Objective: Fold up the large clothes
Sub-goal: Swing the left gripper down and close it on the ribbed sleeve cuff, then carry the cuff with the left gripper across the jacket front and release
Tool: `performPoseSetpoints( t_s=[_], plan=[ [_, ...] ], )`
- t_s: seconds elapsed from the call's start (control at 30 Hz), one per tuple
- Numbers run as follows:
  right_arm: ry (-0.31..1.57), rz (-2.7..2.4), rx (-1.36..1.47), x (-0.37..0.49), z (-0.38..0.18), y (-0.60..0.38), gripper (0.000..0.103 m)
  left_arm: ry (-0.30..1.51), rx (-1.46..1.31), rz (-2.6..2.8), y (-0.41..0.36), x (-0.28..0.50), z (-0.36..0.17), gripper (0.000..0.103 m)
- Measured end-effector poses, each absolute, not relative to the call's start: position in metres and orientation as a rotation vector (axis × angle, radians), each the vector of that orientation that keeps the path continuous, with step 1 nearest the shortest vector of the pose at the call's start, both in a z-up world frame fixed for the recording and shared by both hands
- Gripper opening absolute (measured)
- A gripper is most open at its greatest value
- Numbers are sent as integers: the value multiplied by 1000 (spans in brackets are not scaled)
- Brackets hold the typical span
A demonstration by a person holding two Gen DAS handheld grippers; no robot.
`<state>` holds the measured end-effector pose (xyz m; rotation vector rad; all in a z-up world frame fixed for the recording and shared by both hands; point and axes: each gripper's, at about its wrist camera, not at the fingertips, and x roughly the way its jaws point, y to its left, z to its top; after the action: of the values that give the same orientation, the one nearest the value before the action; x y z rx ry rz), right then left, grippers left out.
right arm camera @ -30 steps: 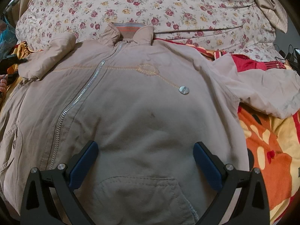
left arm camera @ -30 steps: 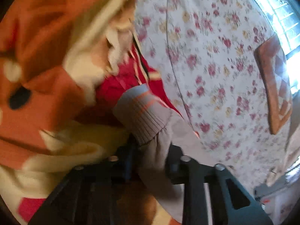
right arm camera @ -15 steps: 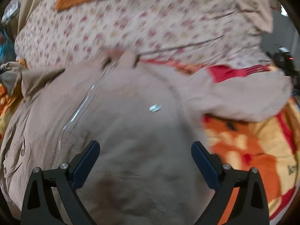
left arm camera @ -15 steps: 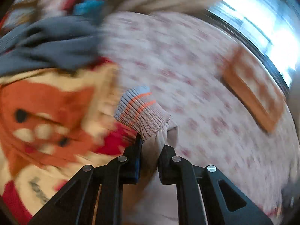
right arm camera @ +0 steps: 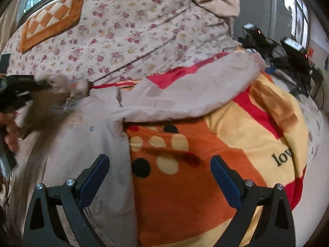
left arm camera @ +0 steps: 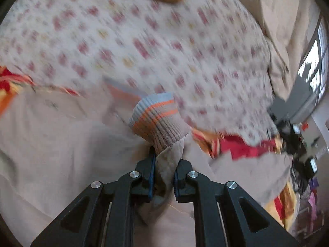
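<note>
The left wrist view is smeared by motion, so the floral bedcover (left arm camera: 144, 41) shows only as streaks and the body of the beige jacket (left arm camera: 51, 144) has no clear detail. An orange shape at the top edge is cut off there. Sharp in that view is the left gripper (left arm camera: 163, 177): its 2 jaws are pressed together on the jacket sleeve, just behind the ribbed cuff (left arm camera: 158, 121) with orange and grey stripes, which stands up past the fingertips.

In the right wrist view the jacket lies spread on the orange and yellow blanket (right arm camera: 205, 164), with the other sleeve (right arm camera: 185, 98) stretched to the right across it. The lower hem is hidden below the frame. The right gripper (right arm camera: 160, 177) hovers over the jacket's edge with jaws wide and nothing between them. At the left border a hand (right arm camera: 10, 131) is partly cut off and blurred. The checkered orange cushion (right arm camera: 51, 20) rests on the bedcover. Dark devices (right arm camera: 287, 47) at the far right are hard to identify.
</note>
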<state>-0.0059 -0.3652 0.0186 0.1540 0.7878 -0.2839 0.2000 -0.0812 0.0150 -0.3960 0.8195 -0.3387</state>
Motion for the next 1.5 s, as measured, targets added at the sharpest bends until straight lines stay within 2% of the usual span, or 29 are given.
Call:
performPoseSetpoints(
  t_s=[0.17, 0.27, 0.4, 0.53, 0.73, 0.83, 0.97, 1.03, 1.1, 1.33, 1.5],
  plan=[
    [797, -275, 176, -12, 13, -374, 100, 890, -386, -373, -113, 184, -11, 1],
    [786, -281, 188, -15, 16, -379, 100, 923, -388, -423, -124, 182, -18, 6],
    [775, -287, 197, -15, 18, -380, 100, 958, -402, -475, -130, 178, -22, 24],
    [764, -308, 187, -14, 21, -378, 100, 983, -417, -574, -132, 166, -20, 32],
    [719, -362, 178, -16, 30, -375, 100, 915, -368, -607, -96, 155, 5, 32],
    [692, -363, 170, -15, 36, -366, 100, 877, -313, -486, -46, 171, 11, 32],
    [640, -314, 128, -5, 47, -340, 100, 902, -249, -176, 45, 197, -7, 31],
    [630, -255, 108, 9, 53, -321, 100, 970, -270, -34, 89, 204, -25, 23],
    [637, -169, 86, 30, 59, -300, 100, 1000, -320, -50, 111, 206, -31, 7],
    [658, 60, -40, 117, 75, -222, 100, 1030, -313, -104, 113, 205, -30, 9],
    [772, 152, 40, 173, 40, -224, 99, 1017, -353, -114, 117, 203, -33, 11]
  ],
)
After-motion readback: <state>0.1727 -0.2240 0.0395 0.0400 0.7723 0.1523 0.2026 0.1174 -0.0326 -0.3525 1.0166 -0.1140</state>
